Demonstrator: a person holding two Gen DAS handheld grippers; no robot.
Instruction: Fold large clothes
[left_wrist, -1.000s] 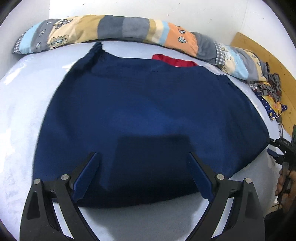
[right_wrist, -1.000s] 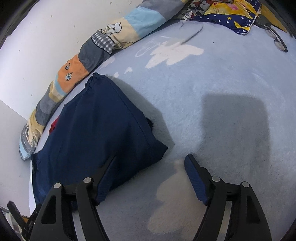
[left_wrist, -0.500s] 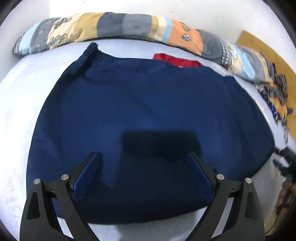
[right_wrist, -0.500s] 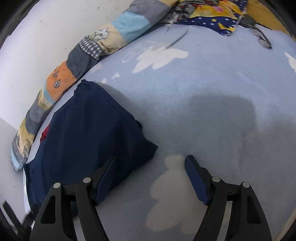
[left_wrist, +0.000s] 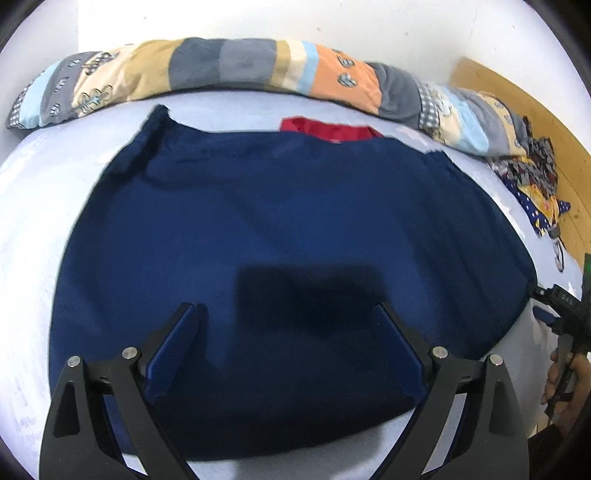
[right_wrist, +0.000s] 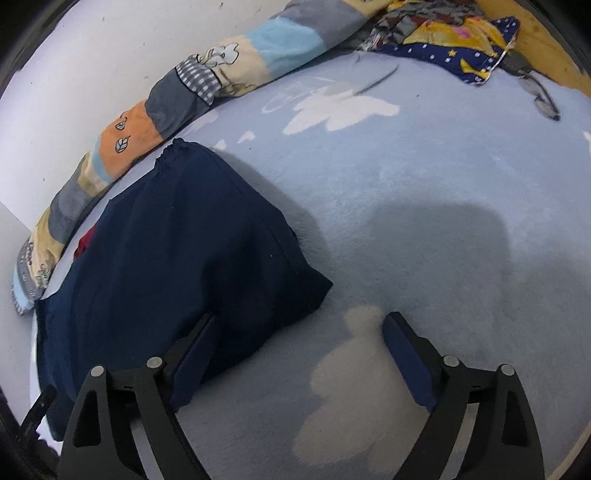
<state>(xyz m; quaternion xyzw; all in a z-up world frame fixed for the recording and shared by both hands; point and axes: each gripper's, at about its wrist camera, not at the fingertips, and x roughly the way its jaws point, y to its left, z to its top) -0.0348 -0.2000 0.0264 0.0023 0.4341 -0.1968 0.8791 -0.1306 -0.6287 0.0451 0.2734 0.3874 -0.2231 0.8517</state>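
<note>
1. Pale blue bedding (left_wrist: 33, 206) with white cloud shapes fills the left wrist view, with a long patchwork pillow (left_wrist: 229, 70) against the white wall at the far side. The navy garment (left_wrist: 280, 229) lies spread flat over the middle of the bed, a bit of red lining (left_wrist: 328, 130) showing at its far edge.
   - The left gripper (left_wrist: 286, 345) hangs over the near hem with its fingers spread wide and nothing between them.
   - Compared with a second ago, the garment takes up more of the frame and its near hem sits lower, so the gripper has moved in over the cloth.
   - At the right edge, the right gripper (left_wrist: 554, 308) and the hand (left_wrist: 565, 380) holding it sit just beside the garment's right corner.

2. Blue bedding (right_wrist: 424, 192) also fills the right wrist view, with a heap of patterned cloth (right_wrist: 458, 37) at the far end.
   - The right gripper (right_wrist: 299, 354) is wide open and empty. Its left finger (right_wrist: 195, 354) overlaps the garment's (right_wrist: 166, 258) near edge; the right finger is over bare bedding.
   - The corner (right_wrist: 317, 288) sits much where it did a second ago, only slightly larger, so this gripper has barely crept forward.

3. My reading: both grippers are lining up on the near edge, ready to pinch it for the next fold. Neither has a grip yet.
</note>
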